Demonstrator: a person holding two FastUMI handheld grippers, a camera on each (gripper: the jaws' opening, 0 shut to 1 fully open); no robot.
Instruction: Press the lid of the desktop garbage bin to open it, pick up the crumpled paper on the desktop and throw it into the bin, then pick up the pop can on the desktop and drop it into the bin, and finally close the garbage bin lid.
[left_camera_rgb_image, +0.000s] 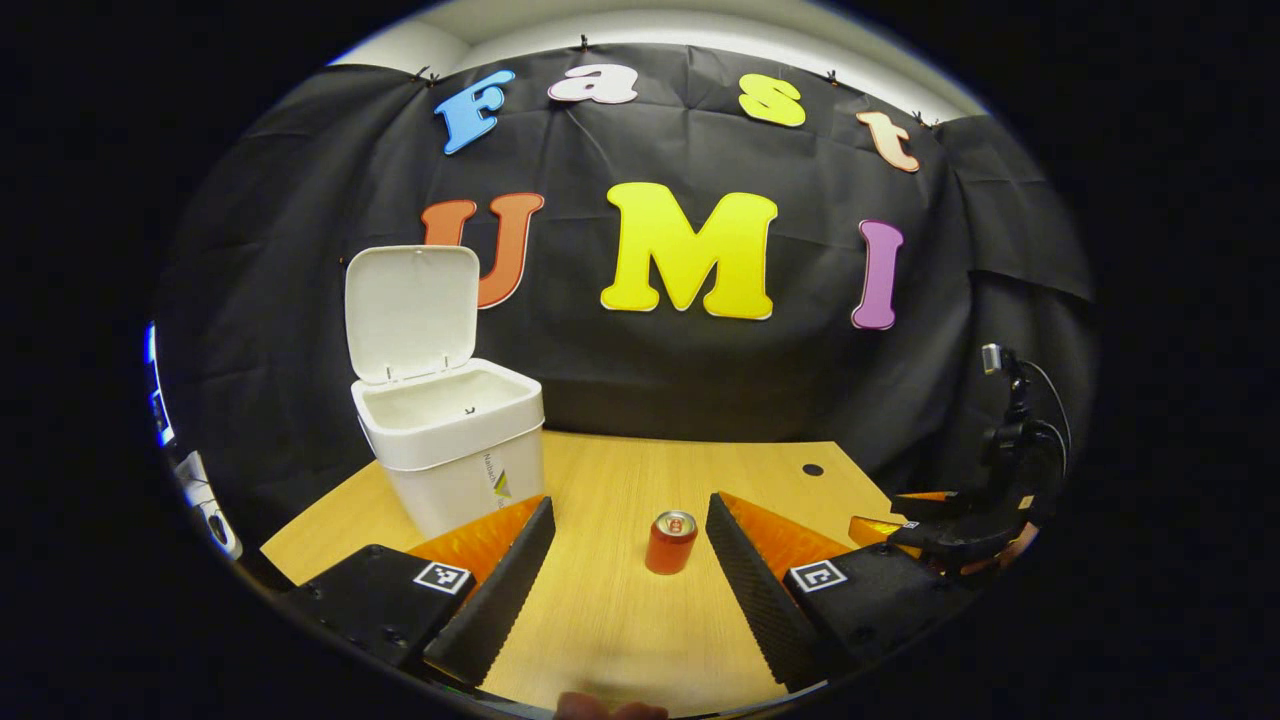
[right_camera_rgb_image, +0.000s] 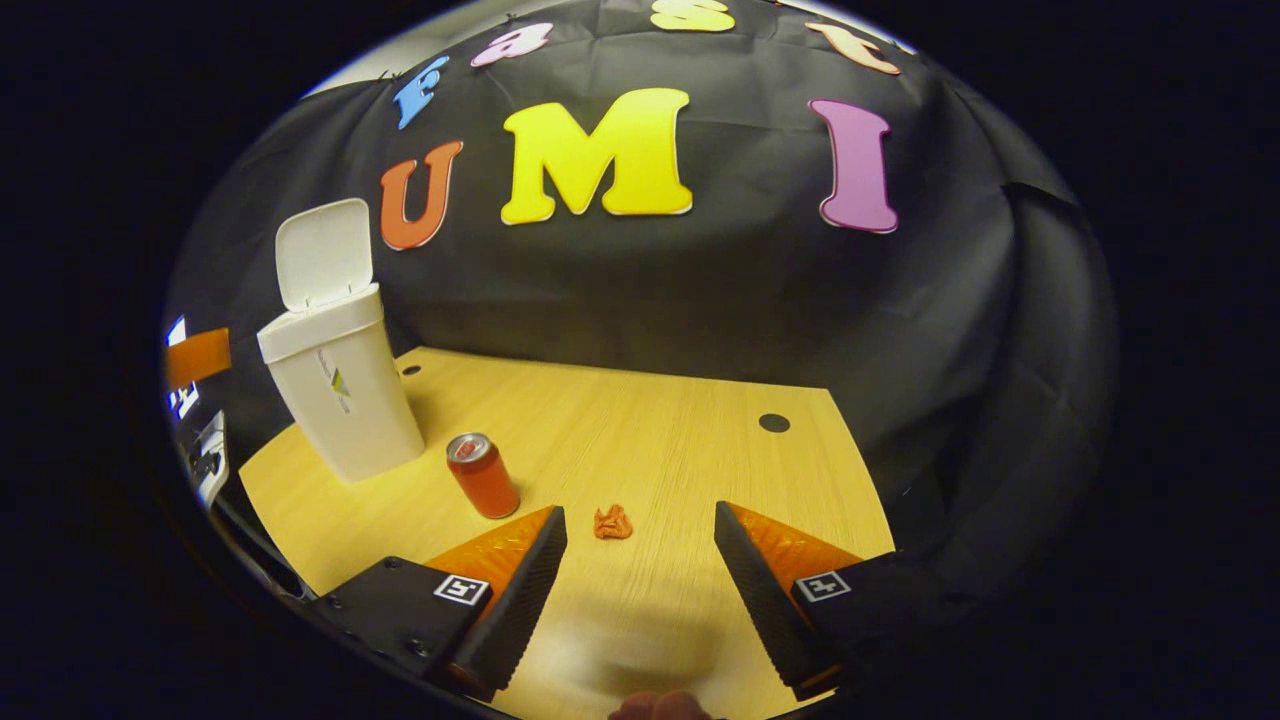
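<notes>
already the bin (left_camera_rgb_image: 450, 440) stands at the back left of the worktop (left_camera_rgb_image: 620, 600) with its lid (left_camera_rgb_image: 412, 312) tipped up and its mouth clear, so the opening step looks done. the crumpled paper (right_camera_rgb_image: 612, 522) lies on the bare wood in the right gripper view, just ahead of the right claw (right_camera_rgb_image: 640, 545) and roughly in line with the gap between its fingers, touching neither. that claw is spread wide and holds nothing. the can (right_camera_rgb_image: 483, 475) stands upright to the paper's left, between it and the bin, apart from both. in the left gripper view the can (left_camera_rgb_image: 671, 541) sits ahead of the left claw (left_camera_rgb_image: 630, 535), whose fingers are also apart and empty; the other claw shows at the far right edge there.

by my reading the paper pickup comes next. the wad is small and low, so the fingers could close above it or nudge it along the smooth wood if they come in too high or off centre. the can is near enough to the paper that a sweep toward the bin might clip it and tip it over. a loose pinch could let the paper fall short of the bin's mouth, and a knock on the raised lid might swing it shut.
</notes>
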